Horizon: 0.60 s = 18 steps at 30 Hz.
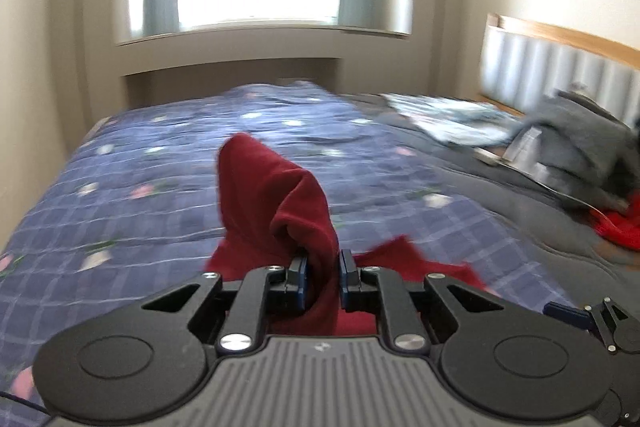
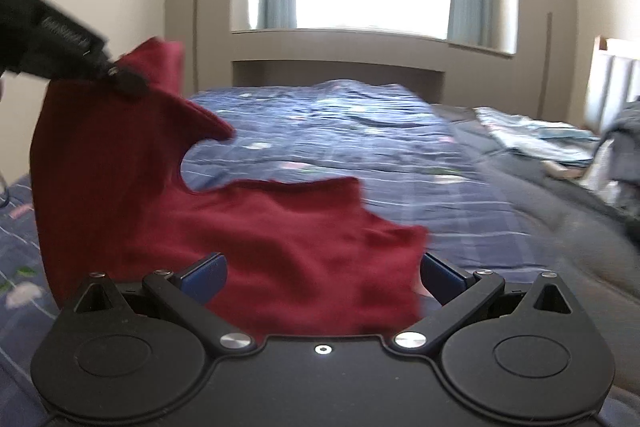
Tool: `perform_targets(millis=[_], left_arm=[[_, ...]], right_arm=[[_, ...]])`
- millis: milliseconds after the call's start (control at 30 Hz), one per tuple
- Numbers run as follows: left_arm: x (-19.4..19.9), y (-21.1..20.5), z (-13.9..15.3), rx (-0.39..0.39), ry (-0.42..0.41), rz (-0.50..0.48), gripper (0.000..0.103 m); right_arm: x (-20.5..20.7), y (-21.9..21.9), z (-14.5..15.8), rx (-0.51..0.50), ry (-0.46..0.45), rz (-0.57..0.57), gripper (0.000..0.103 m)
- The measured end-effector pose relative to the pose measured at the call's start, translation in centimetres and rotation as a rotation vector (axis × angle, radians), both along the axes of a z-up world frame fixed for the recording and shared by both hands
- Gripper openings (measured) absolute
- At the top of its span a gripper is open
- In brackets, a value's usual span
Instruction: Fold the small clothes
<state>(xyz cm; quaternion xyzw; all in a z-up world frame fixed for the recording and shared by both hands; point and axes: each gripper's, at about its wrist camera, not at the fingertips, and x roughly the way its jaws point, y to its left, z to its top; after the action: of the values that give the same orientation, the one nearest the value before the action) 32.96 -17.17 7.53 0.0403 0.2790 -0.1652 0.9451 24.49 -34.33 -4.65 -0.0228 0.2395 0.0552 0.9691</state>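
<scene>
A dark red garment hangs over the bed, pinched in a bunched fold by my left gripper, which is shut on it. In the right wrist view the same garment stretches from the left gripper, raised at the upper left, down across my right gripper. The right jaws stand wide apart. The cloth's lower edge lies between the blue pads without being pressed. Part of the right gripper shows low at the right in the left wrist view.
The bed's blue plaid quilt runs ahead to the window wall. A dark grey blanket covers its right side, with a light blue patterned cloth, a grey garment pile and a bright red item. A padded headboard stands at the right.
</scene>
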Motion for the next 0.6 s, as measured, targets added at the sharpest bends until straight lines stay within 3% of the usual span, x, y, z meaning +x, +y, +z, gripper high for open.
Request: perform_targets(millis=[167,300,367,433,500,567,600], left_arm=[[-0.1,-6.7,-3.4,0.059,0.092,-0.136,0.017],[-0.3,-9.0,-6.7,0.077,0.188,-0.188,0.021],[-0.8,-8.6,-7.2,0.039,0.221,-0.214,0.03],[-1.7,-8.0,-7.4,-0.001,0.234,-0.227,0.057],[-2.0,-7.2,-7.2,-0.027,0.231,-0.229,0.06],[-2.5,-6.2,-6.8,-0.035,0.22,-0.212,0.07],[-2.8,-5.4,-6.5,-0.036,0.209,-0.184,0.081]], right_arm=[[-2.8,-4.0,-1.1,0.003,0.038,-0.09,0.102],[-4.3,-6.3,-2.4,0.042,0.082,-0.148,0.103],[-4.8,-7.1,-2.8,0.074,0.088,-0.158,0.102],[-5.3,-7.5,-3.0,0.103,0.085,-0.16,0.102],[-5.3,-7.7,-3.2,0.124,0.08,-0.164,0.102],[-4.7,-7.7,-3.1,0.141,0.075,-0.171,0.102],[-4.7,-7.7,-3.0,0.15,0.068,-0.171,0.102]])
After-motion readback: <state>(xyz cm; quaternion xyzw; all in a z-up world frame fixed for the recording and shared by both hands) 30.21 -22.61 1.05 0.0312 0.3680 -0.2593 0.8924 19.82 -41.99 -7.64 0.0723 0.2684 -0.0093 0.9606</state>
